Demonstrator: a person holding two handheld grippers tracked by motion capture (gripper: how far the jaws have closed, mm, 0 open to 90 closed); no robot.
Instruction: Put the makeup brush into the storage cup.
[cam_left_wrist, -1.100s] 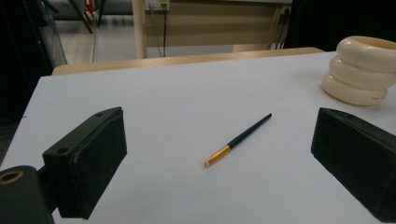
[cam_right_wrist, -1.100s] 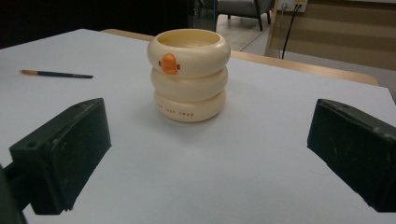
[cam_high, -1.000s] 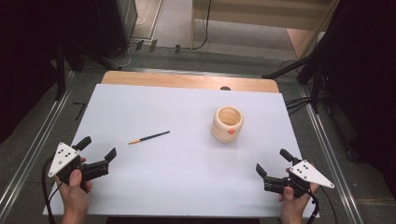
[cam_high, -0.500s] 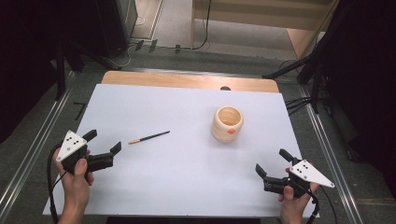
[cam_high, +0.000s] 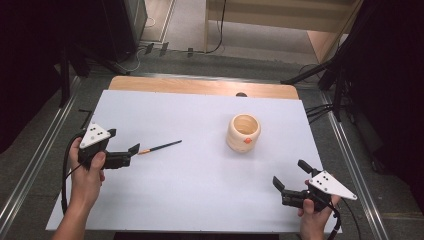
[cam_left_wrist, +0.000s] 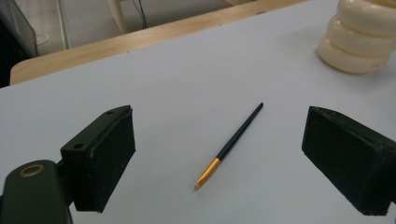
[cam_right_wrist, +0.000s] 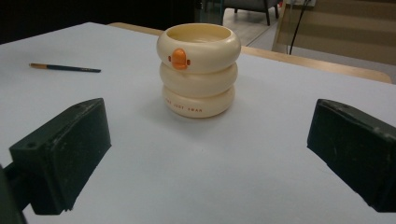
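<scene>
The left hand-held gripper (cam_high: 124, 147), jaws spread, sits just beside the paintbrush (cam_high: 160, 146) tip on the tabletop (cam_high: 200, 200); the cream pot (cam_high: 243, 132) stands well apart.

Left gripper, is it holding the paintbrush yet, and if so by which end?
No. The left gripper is open, its jaws either side of the paintbrush, which lies untouched on the table.
</scene>
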